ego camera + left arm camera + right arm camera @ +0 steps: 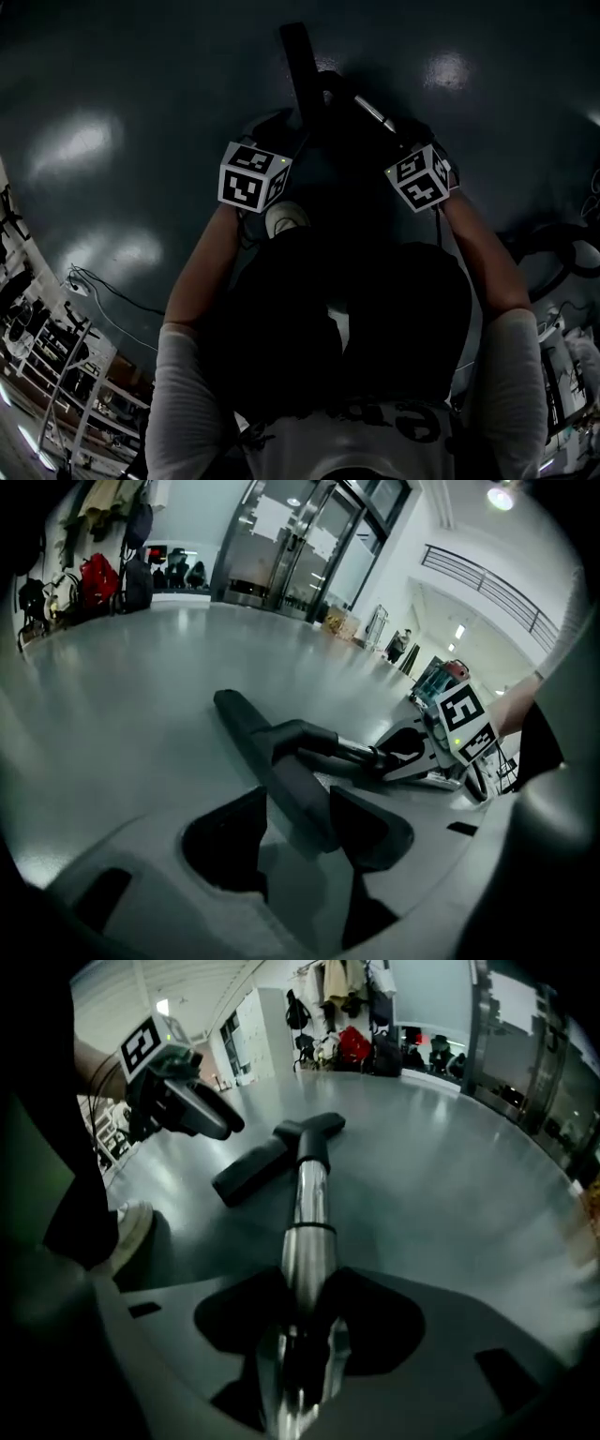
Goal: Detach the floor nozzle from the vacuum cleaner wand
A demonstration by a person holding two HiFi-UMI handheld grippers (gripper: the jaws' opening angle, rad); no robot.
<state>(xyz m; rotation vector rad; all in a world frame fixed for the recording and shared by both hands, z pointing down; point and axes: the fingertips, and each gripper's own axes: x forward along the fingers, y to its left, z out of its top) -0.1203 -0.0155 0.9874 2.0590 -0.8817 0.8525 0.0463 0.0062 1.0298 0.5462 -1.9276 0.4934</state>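
Head view: nozzle [300, 61] lies on the dark floor [141, 75] at upper centre. The wand [375, 114] slants off it toward the right, and a shoe [286, 217] sits just below the two marker cubes.
Left jaws: the left gripper [298, 808] is spread and straddles the near end of the nozzle at lower centre of its own view. No squeeze on it shows.
Right jaws: the right gripper [305, 1288] is also spread, with the shiny wand running up between its jaws from the bottom of the frame. The tips sit close to the tube, but a firm pinch cannot be seen.
Joint: the wand still runs into the nozzle's neck at upper centre of the right gripper view, so nothing is detached yet.
Stage: likely the reach-in, with both grippers set around their parts and neither clamped.
Risk, slip: the wand looks polished and round. A weak squeeze could let it slide through the jaws once pulling starts.
Risk, leverage: the left jaws sit at the nozzle's end, away from the neck. A pull from there could swing the nozzle sideways instead of freeing it.
Risk, catch: if the joint has a catch, none is visible, and a straight pull might only drag both parts across the floor.
Risk, shoe: the shoe is near the wand and a sudden release could knock it.
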